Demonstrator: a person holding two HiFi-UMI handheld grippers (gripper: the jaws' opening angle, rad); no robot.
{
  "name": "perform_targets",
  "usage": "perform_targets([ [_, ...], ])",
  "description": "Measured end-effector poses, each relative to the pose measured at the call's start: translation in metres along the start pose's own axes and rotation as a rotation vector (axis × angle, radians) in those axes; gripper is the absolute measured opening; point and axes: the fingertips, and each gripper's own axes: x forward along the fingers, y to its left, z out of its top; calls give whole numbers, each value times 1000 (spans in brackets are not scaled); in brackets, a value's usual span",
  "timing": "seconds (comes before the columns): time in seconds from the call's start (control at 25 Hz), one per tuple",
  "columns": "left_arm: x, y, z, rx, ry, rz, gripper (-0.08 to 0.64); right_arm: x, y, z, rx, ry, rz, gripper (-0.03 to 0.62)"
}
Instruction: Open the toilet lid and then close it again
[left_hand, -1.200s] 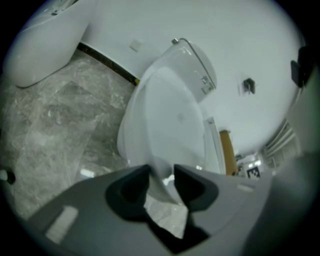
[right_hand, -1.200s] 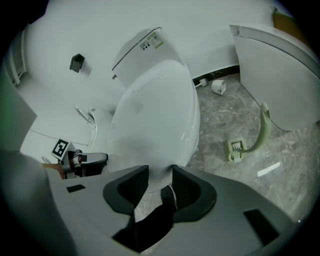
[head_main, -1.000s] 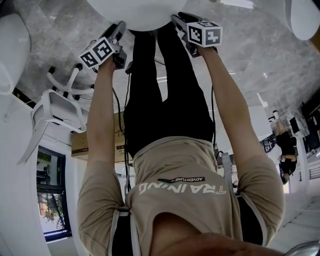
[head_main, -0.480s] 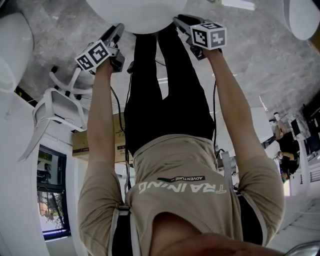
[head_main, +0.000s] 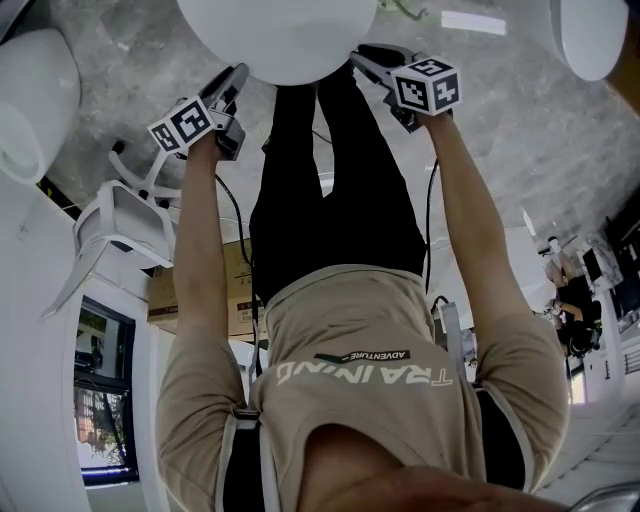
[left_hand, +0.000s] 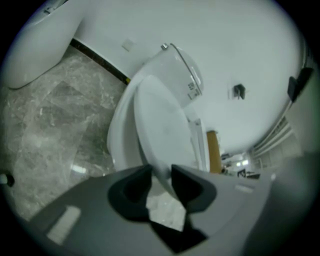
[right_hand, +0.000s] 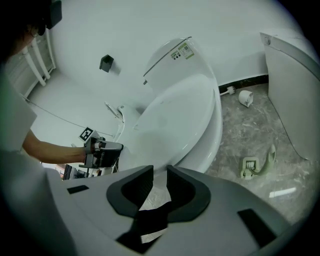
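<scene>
Floor (right_hand: 260, 135): grey marbled tile, glossy; black skirting strip (right_hand: 240, 82) where it meets white wall. Toilet (right_hand: 212, 142) stands on it, back to wall, straight ahead of me. Right of its base I see greenish-white tool (right_hand: 257, 164) lying flat on tile. Small white roll-like thing (right_hand: 245, 98) sits near skirting (can't tell what it is). White chair (head_main: 120, 215) stands on tile at my left. Another white fixture (left_hand: 35, 50) rests on floor left of toilet.
</scene>
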Motion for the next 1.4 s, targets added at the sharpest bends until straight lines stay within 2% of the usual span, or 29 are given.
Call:
perform_targets([
  [0.28,-21,-39,20,-12,-15,-81,124,-34,22,29,-55,-59,72,87],
  [0.48,-43,-65,44,-17,-47,-168,132,-54,46,58,-147,-100,111,87],
  [0.68,-61,-91,67,14,-59,-213,147,-74,66,87,-263,-112,98,87],
  [1.04,-76,-114,99,10,-72,-251,160,-89,86,126,-346,-153,47,80],
  [1.12,-78,-116,110,1,-75,-268,161,-88,88,138,-353,-159,46,78],
  [1.28,-87,-105,137,-18,-69,-288,166,-70,97,162,-311,-155,58,77],
  [1.4,-90,-115,155,-33,-87,-311,167,-73,106,177,-326,-154,31,52],
])
